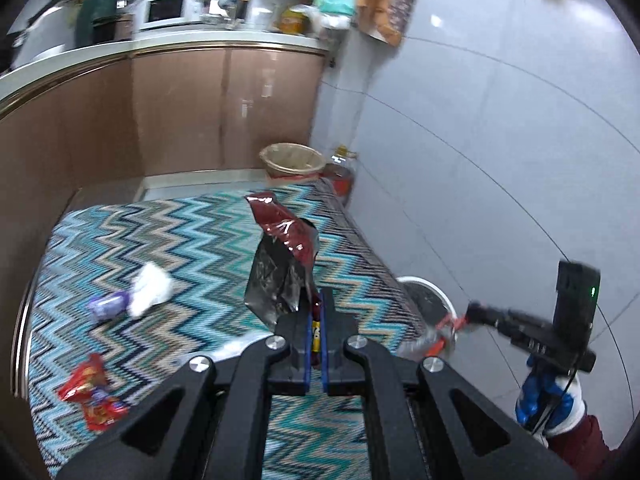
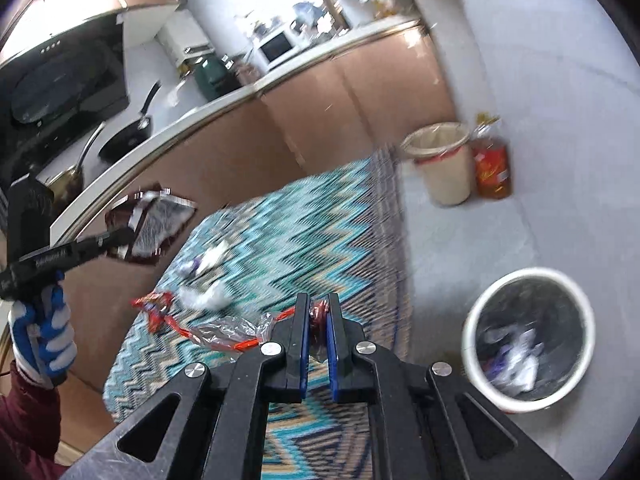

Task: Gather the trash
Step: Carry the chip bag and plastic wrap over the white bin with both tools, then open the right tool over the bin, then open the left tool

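Held: my right gripper (image 2: 318, 316) pinches a clear red-edged wrapper (image 2: 228, 334) trailing left over the zigzag rug (image 2: 280, 240); my left gripper (image 1: 317, 312) clamps an upright dark red foil bag (image 1: 280, 256). Bin: the white-rimmed, black-lined trash bin (image 2: 526, 342), already holding crumpled paper, lies just right of my right gripper, the nearer one. Beyond, uncollected: red wrapper (image 1: 92, 396), white tissue (image 1: 150, 288), purple wrapper (image 1: 108, 304); farthest, a lined beige bin (image 2: 440, 162).
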`<state>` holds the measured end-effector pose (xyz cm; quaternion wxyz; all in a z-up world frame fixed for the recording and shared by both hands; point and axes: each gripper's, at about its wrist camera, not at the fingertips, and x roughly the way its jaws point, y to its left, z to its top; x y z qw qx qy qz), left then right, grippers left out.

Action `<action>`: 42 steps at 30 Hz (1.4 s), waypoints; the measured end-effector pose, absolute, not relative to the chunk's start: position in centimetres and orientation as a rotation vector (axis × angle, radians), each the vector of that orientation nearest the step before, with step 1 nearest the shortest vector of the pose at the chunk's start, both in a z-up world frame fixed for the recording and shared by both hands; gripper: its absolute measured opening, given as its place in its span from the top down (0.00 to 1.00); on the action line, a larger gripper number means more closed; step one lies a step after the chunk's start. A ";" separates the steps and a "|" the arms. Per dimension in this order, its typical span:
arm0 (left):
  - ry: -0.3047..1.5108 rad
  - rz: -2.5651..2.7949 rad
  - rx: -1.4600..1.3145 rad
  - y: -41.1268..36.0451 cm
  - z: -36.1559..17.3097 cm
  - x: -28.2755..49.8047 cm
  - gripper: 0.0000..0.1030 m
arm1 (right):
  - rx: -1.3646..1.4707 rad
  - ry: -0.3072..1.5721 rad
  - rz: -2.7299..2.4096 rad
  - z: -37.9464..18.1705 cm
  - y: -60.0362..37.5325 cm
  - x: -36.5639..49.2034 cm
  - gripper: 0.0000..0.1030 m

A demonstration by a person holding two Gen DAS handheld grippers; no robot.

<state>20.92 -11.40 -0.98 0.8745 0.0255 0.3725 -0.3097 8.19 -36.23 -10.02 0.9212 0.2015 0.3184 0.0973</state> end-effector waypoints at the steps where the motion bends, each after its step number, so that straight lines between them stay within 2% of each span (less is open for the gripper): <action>1: 0.784 -0.669 0.064 -12.6 -1.1 20.8 0.98 | 0.404 0.647 0.175 -9.8 -36.9 8.3 0.93; 10: 0.879 -0.898 0.178 -27.2 -3.9 20.8 0.97 | 0.283 0.637 -0.164 -9.0 -44.7 7.0 0.93; 20: 1.042 -0.984 0.227 -41.7 -12.3 22.7 0.95 | 0.240 0.712 -0.345 -12.8 -50.7 9.8 0.91; 22: 1.080 -0.981 0.213 -43.5 -14.3 23.4 0.95 | 0.260 0.739 -0.338 -14.2 -51.8 10.8 0.84; 26: 1.127 -0.962 0.188 -44.8 -17.0 24.5 0.95 | 0.269 0.780 -0.360 -16.2 -53.2 11.9 0.60; 27: 1.136 -0.964 0.177 -44.7 -17.3 24.6 0.95 | 0.273 0.781 -0.357 -16.5 -53.3 11.8 0.58; 33: 1.105 -0.951 0.163 -42.9 -16.8 24.6 0.92 | 0.286 0.776 -0.364 -16.5 -53.4 10.5 0.56; 39: 0.934 -0.906 0.119 -38.1 -12.3 23.5 0.92 | 0.286 0.720 -0.352 -13.6 -51.6 9.2 0.56; 42: 0.847 -0.889 0.096 -35.0 -10.0 22.5 0.85 | 0.276 0.671 -0.336 -11.1 -49.9 8.4 0.56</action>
